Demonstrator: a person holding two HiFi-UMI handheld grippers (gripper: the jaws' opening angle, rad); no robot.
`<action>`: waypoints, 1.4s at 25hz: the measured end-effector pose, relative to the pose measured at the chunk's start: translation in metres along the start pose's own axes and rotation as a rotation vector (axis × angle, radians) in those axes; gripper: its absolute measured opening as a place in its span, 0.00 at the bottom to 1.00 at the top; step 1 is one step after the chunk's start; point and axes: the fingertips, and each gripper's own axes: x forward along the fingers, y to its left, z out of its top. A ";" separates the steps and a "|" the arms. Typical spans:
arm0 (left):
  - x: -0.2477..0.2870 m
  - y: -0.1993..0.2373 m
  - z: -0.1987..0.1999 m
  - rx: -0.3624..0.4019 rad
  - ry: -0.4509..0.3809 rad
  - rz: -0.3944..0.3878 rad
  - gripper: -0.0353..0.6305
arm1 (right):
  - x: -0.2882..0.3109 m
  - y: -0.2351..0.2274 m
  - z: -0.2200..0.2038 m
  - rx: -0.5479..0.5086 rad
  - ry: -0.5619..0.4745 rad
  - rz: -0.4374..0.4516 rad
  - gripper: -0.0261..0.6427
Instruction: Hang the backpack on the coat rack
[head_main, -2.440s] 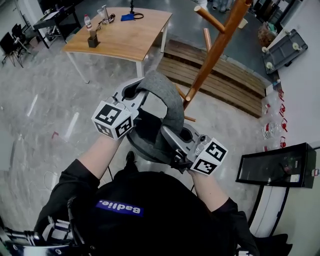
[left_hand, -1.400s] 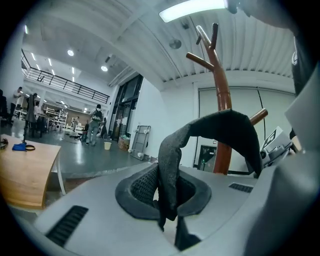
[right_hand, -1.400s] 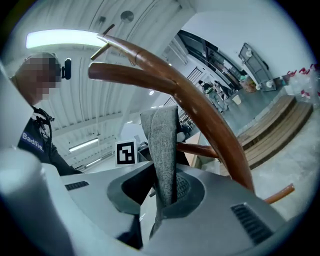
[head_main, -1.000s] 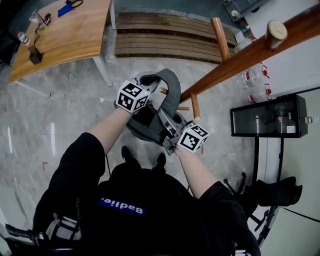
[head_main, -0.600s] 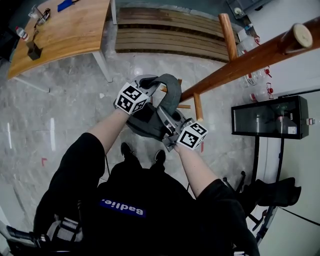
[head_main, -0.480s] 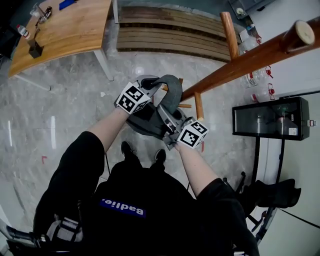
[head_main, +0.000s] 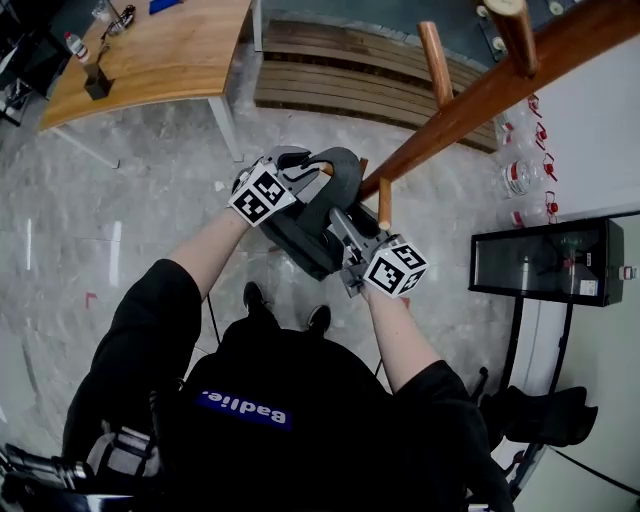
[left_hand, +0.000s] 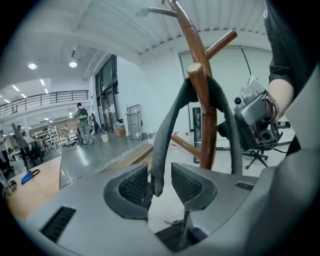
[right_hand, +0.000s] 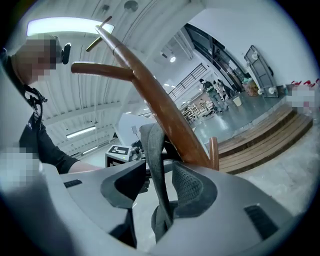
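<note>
I read the backpack (head_main: 300, 232) as dark grey cloth, and its strap (left_hand: 164, 125) as a matt, felt-like weave with a slightly fuzzy edge. The coat rack (head_main: 470, 95) is reddish-brown wood, smooth and lightly varnished. The left gripper (left_hand: 160, 184) and right gripper (right_hand: 159, 187) have matt grey plastic shells. Their jaws are opening with the strap between them, and the dark pads look finely dimpled and rubbery. The floor (head_main: 130, 230) is glossy polished stone. At eleven o'clock the surface (head_main: 170, 55) is pale satin wood. At three o'clock a black cabinet (head_main: 545, 265) has a shiny glass front.
</note>
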 end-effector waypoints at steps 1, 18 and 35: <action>-0.006 0.001 0.003 -0.005 0.000 0.019 0.26 | -0.006 -0.001 0.002 0.002 -0.001 0.005 0.26; -0.163 -0.126 0.056 -0.378 -0.247 0.396 0.26 | -0.131 0.045 -0.011 0.095 -0.032 0.229 0.26; -0.267 -0.260 0.079 -0.455 -0.434 0.150 0.20 | -0.184 0.223 -0.071 -0.141 0.002 0.264 0.22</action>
